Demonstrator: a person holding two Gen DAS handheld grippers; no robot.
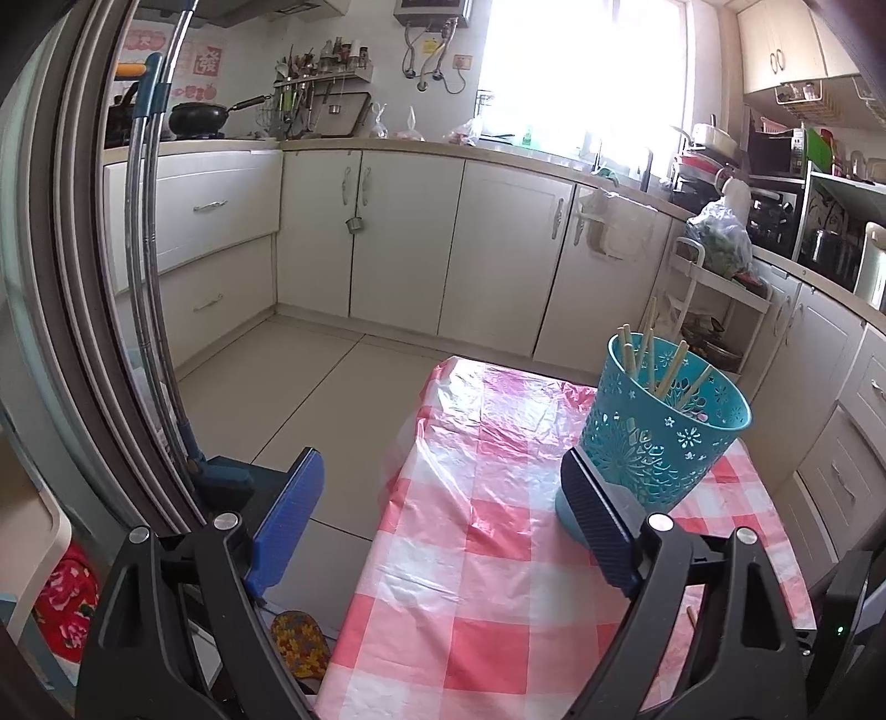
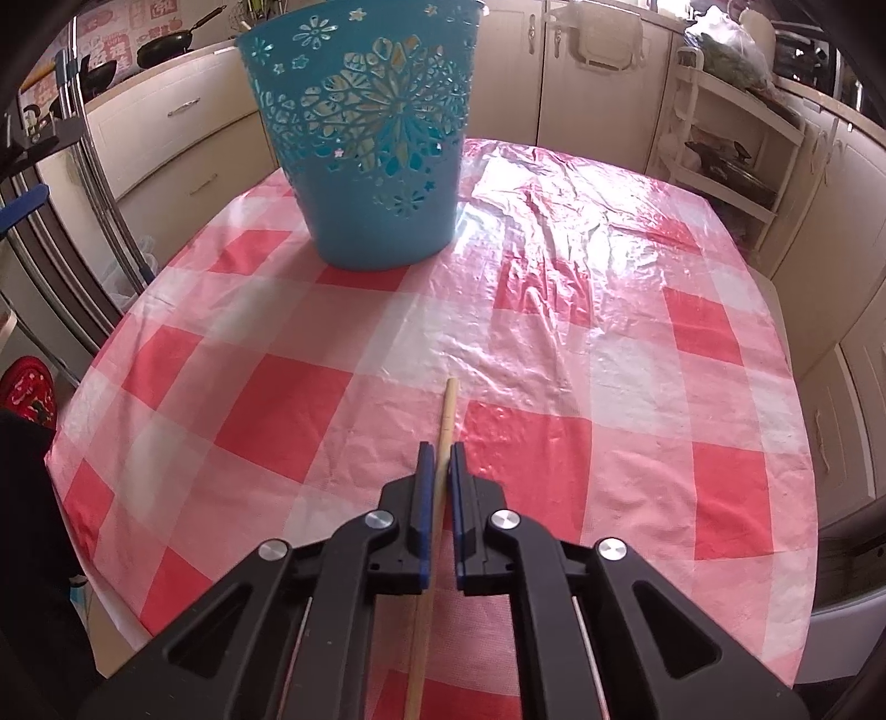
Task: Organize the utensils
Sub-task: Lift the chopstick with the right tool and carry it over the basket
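Right fingers (image 2: 426, 498): clenched on one chopstick (image 2: 446, 412), lengthwise, tip aimed at the far bin.
Left fingers (image 1: 293, 520): released, wide, empty, steadying near the bin.
Bin (image 1: 664, 437): far left on the checked surface (image 2: 554, 343), collecting chopsticks upright.

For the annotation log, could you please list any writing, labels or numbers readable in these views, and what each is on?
Red wall sticker: one Chinese character, too blurred to read.
Pink wall posters: print too small and blurred to read.
Teal basket, chopstick, checked tablecloth: no text.
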